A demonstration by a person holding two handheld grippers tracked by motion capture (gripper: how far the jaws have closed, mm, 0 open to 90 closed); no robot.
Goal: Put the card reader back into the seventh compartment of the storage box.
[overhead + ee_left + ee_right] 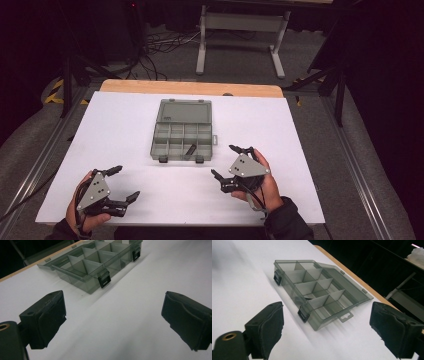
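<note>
Open tool (327, 330) faces the open compartment box (319, 293).

White table (125, 135); open compartment box (181, 134) lying mid-table.

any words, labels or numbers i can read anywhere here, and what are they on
None can be read.
Organizer box: there is a faint mark on its open lid in the high view, too small and blurred to read.
Left tool and right tool: no print shows on their grey plates or black jaws.
White table: plain, no text.
</note>
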